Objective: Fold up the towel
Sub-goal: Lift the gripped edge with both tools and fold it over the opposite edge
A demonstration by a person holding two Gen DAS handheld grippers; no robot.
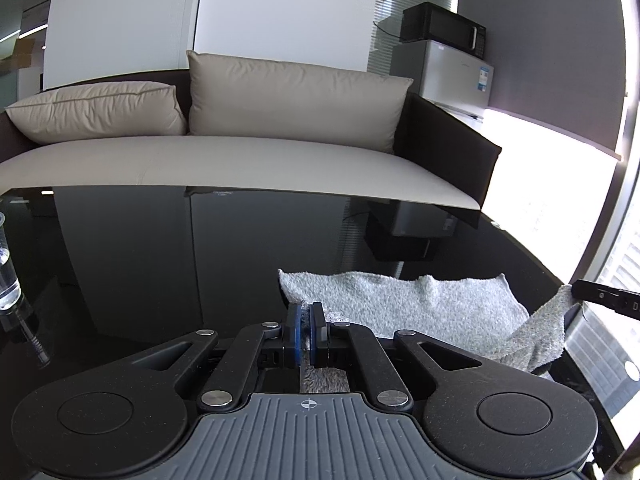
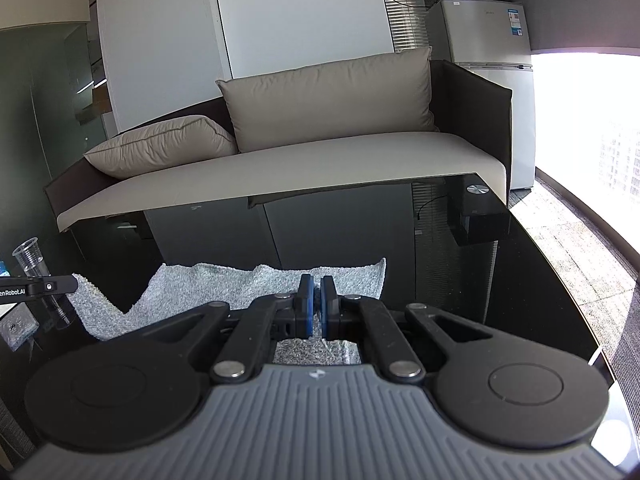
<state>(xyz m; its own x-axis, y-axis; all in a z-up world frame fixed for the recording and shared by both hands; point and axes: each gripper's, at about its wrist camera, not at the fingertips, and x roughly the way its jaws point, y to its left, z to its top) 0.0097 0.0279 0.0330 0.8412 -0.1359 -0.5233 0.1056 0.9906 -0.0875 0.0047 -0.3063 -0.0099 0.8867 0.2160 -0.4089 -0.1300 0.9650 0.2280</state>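
Observation:
A light grey fluffy towel lies on a glossy black table. My left gripper is shut on the towel's near left corner, with cloth pinched between the blue pads. My right gripper is shut on the towel at its near right edge and lifts it slightly. In the left wrist view the right gripper's black finger holds a raised towel corner at the far right. In the right wrist view the left gripper's finger shows at the far left, holding the other corner.
A clear plastic cup stands on the table at the left; it also shows in the left wrist view. A beige sofa with cushions stands behind the table. A small fridge with a microwave on top stands at the back right.

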